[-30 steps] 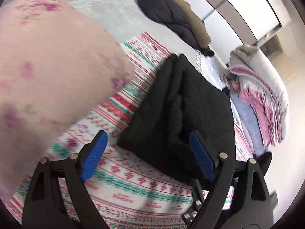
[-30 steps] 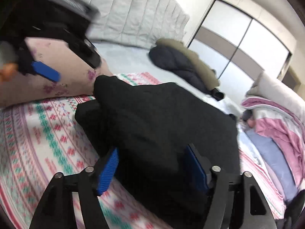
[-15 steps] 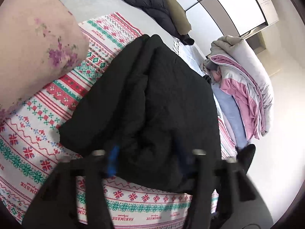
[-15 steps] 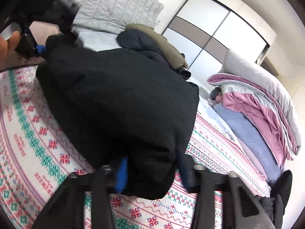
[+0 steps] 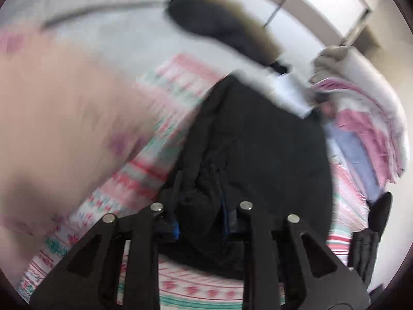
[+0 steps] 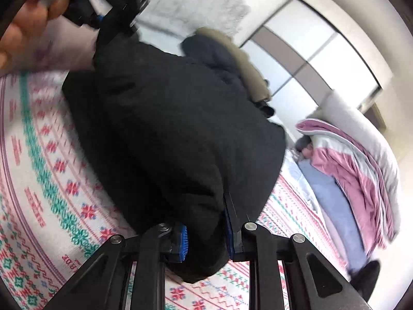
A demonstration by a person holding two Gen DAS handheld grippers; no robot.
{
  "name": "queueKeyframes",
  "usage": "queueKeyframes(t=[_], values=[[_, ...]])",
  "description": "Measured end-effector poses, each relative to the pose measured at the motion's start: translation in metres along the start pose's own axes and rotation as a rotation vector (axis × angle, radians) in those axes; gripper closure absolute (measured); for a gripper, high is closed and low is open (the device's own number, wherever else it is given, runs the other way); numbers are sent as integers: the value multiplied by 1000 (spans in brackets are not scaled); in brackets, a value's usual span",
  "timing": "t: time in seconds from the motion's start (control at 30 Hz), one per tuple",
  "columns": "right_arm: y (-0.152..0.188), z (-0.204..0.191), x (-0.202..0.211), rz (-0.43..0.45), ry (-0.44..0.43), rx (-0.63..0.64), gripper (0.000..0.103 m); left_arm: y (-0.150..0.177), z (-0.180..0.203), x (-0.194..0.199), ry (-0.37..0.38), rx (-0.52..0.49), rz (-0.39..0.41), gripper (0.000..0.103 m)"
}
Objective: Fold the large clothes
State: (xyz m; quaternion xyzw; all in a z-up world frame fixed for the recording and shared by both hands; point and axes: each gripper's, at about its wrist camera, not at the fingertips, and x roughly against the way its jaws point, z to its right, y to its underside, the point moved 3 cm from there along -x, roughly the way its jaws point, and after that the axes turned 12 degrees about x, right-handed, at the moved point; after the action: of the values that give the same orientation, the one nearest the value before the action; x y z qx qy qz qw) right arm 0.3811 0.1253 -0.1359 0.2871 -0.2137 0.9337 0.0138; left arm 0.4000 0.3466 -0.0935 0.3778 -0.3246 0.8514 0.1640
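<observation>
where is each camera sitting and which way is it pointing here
Left wrist: on the left tongs, angled down along them at the black garment bunched between their closing pads on the patterned blanket; only the tongs' arms show.
Right wrist: on the right tongs, angled down across the black garment, its edge between the closing pads; the left tongs and a hand show top left.
Shared: the garment, blanket, wardrobe doors.

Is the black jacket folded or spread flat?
Folded: the black jacket sits bunched in thick layers on the patterned blanket, not spread flat.
</observation>
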Motion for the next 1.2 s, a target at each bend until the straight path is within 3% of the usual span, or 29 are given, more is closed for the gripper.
queueKeyframes(t=[0.07,0.13,0.27,0.4,0.47,0.53,0.57,0.63,0.77,0.8,0.83,0.87,0.9,0.97,1.03,1.07,1.13,1.2], values=[[3,-16,-6,-30,3,65,81,2,-22,-9,62,73,-19,69],[7,-20,-9,-35,3,80,81,0,-23,-8,91,73,-29,68],[9,-10,-11,-51,-75,49,80,3,-18,-10,72,20,-6,67],[11,-3,-17,-73,-131,45,80,1,-23,-7,86,35,-22,66],[11,2,-17,-64,-149,20,75,2,-24,-7,82,27,-22,65],[12,15,-9,-18,-214,-29,62,4,-23,-6,79,16,-20,65],[13,25,-1,-6,-268,-58,48,3,-23,-6,76,15,-20,65],[17,50,15,20,-394,-162,34,3,-23,-6,72,18,-24,64],[31,119,40,156,-431,-466,34,5,-22,-5,49,7,-14,62],[35,132,36,165,-444,-548,35,6,-20,-5,40,-2,-8,62],[38,142,29,164,-466,-627,49,7,-18,-4,29,-14,-1,62],[38,145,23,155,-485,-657,86,8,-16,-4,18,-28,6,61],[36,143,11,118,-494,-650,99,9,-15,-3,6,-43,14,61],[29,122,-7,22,-486,-580,97,10,-13,-2,-12,-63,24,61],[24,86,-26,-78,-534,-512,98,11,-12,-1,-30,-77,27,61],[24,74,-31,-106,-509,-500,98,11,-12,-1,-33,-81,25,61],[26,57,-37,-120,-466,-506,98,12,-11,1,-42,-91,20,61],[30,60,-43,-128,-511,-566,98,10,-8,6,-58,-114,9,56]])
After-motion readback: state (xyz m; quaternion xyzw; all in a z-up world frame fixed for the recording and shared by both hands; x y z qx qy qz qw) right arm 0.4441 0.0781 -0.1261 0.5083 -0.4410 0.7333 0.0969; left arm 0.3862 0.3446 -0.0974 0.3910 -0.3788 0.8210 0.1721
